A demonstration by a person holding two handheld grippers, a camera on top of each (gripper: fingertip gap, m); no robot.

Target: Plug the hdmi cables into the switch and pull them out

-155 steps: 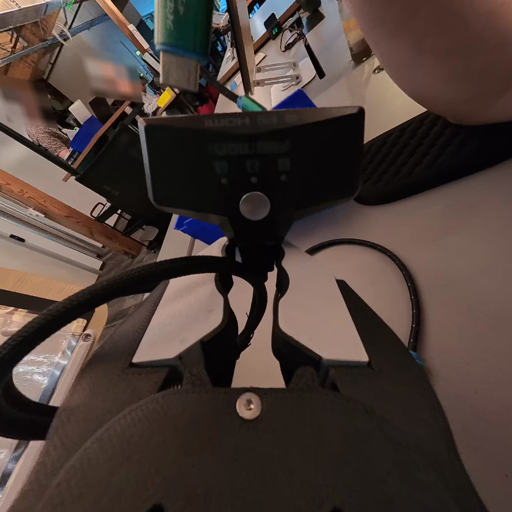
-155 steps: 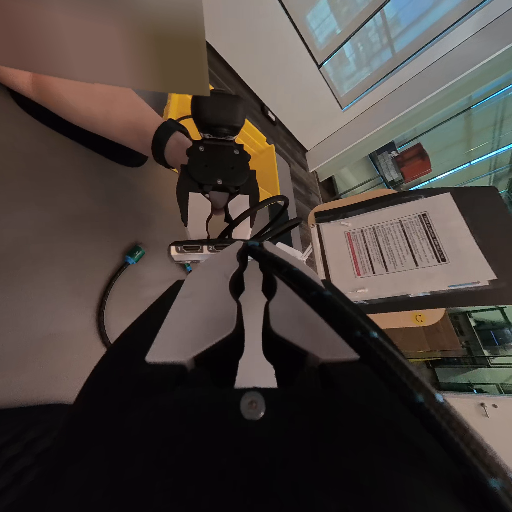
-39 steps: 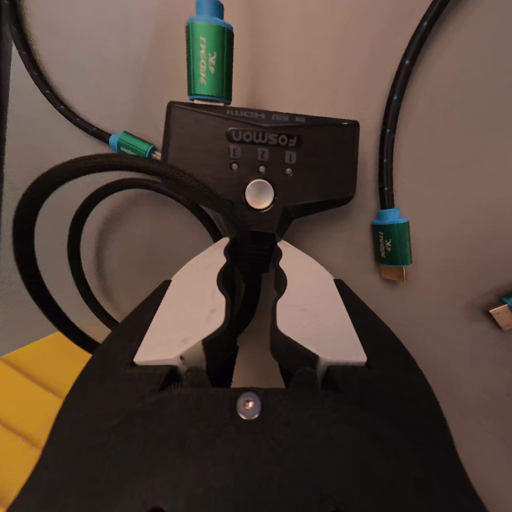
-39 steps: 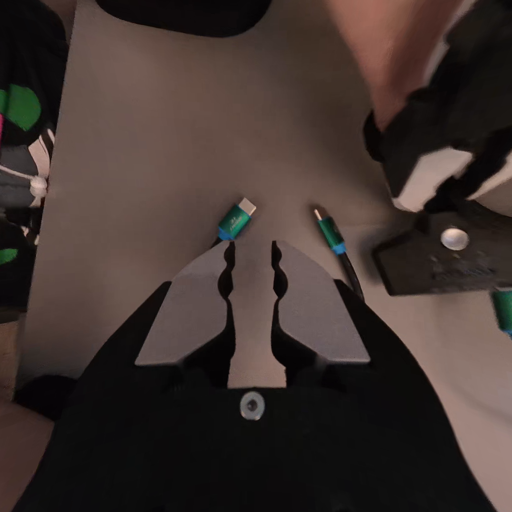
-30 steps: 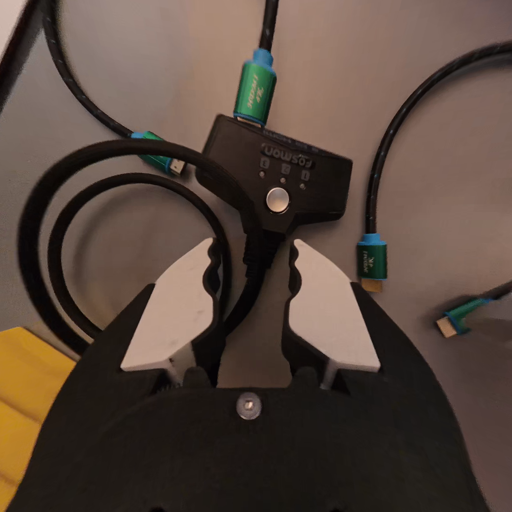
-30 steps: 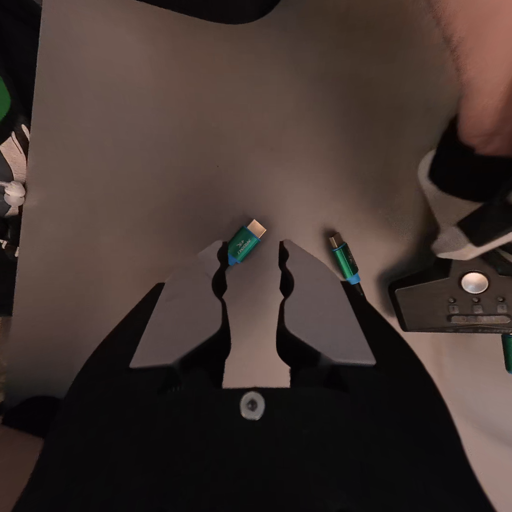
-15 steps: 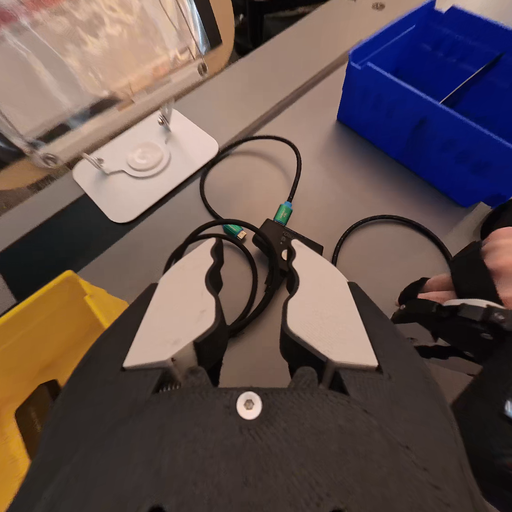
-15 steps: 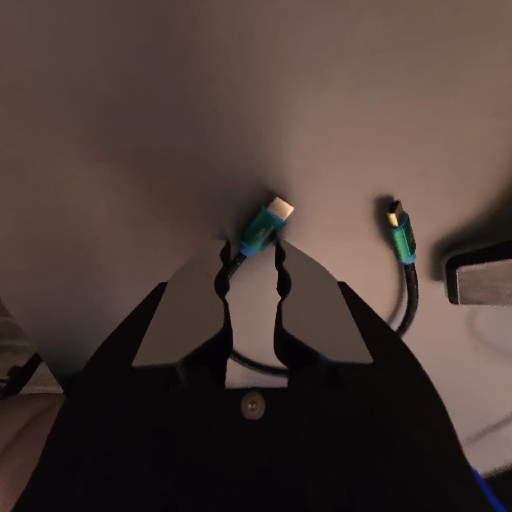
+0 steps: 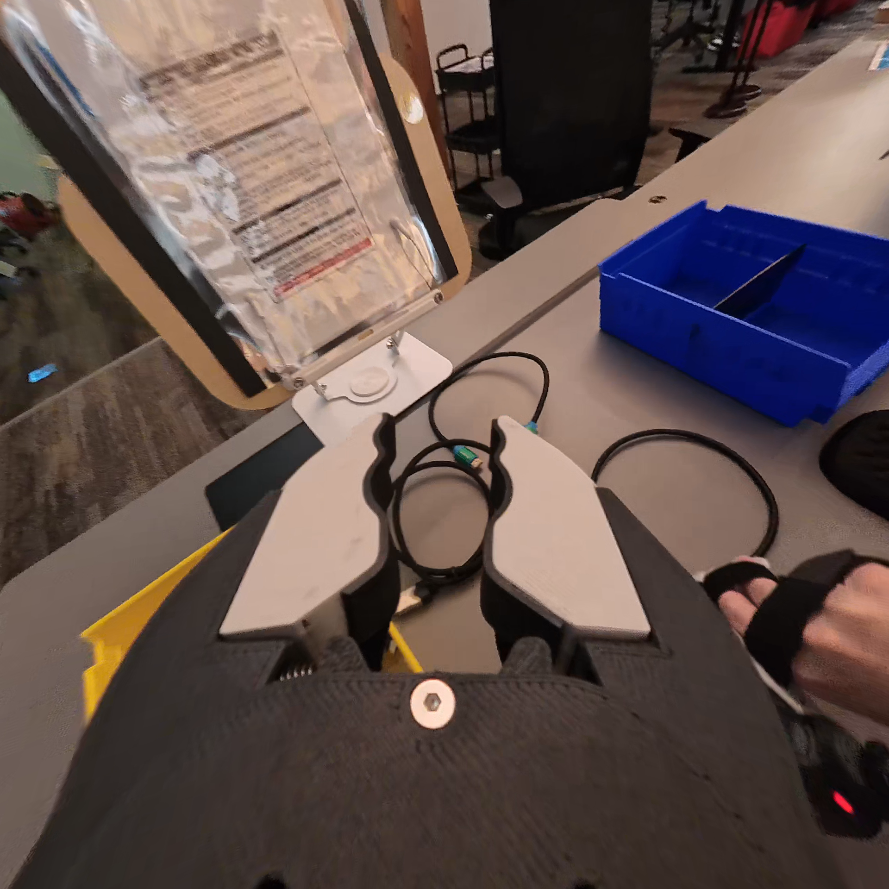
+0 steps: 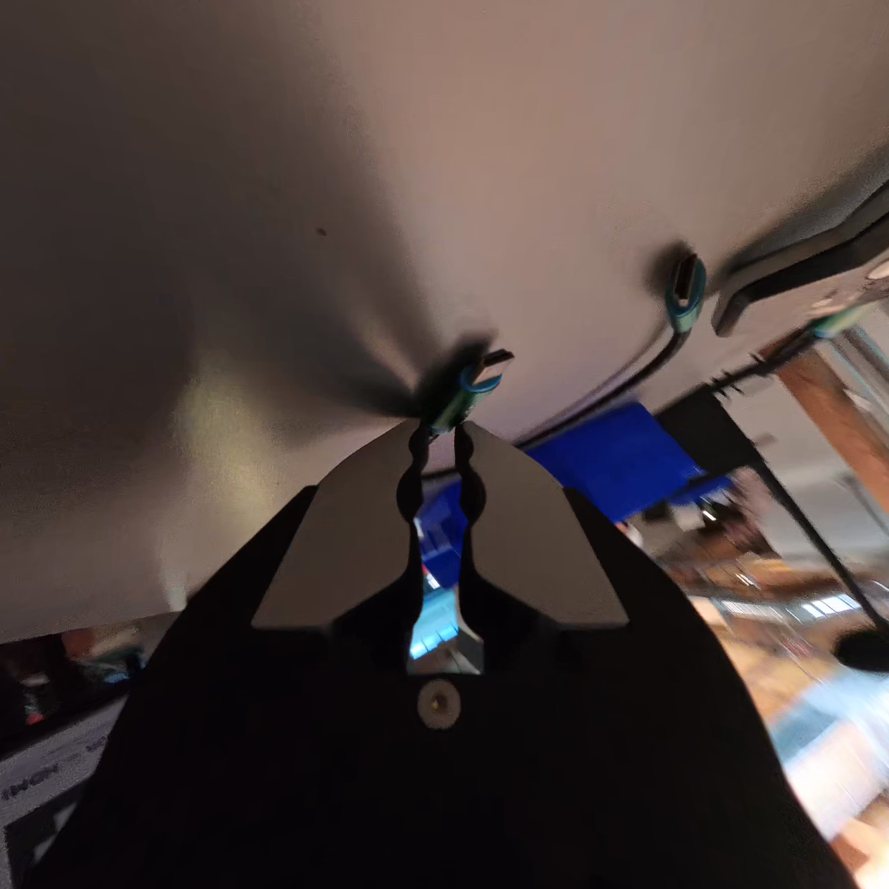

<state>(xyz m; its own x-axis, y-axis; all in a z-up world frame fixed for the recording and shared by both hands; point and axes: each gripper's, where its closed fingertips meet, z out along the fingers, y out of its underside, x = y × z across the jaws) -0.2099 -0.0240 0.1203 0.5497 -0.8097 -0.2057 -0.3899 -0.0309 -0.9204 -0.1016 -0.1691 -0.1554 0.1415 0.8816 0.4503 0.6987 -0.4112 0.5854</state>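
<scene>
My left gripper (image 9: 442, 425) is open and empty, held above the grey table (image 9: 601, 413). Between its fingers lie a coiled black cable (image 9: 433, 519) and a loose green HDMI plug (image 9: 464, 454). Another green-and-blue plug (image 9: 531, 427) peeks past the right finger, which hides the switch. My right gripper (image 10: 438, 425) is shut on a green HDMI plug (image 10: 474, 382) at its fingertips, close to the table. A second loose plug (image 10: 683, 293) lies beside the black switch (image 10: 793, 288), seen edge-on at the right of the right wrist view.
A blue divided bin (image 9: 745, 327) stands at the back right and shows in the right wrist view (image 10: 601, 462). A yellow bin (image 9: 134, 625) is at the near left. A sign stand with a plastic sheet (image 9: 269, 202) stands at the table's far edge. A hand (image 9: 818, 649) holds the right gripper.
My left gripper has lifted up and back from the switch, staying open. My right gripper has narrowed onto the green plug and tilted steeply.
</scene>
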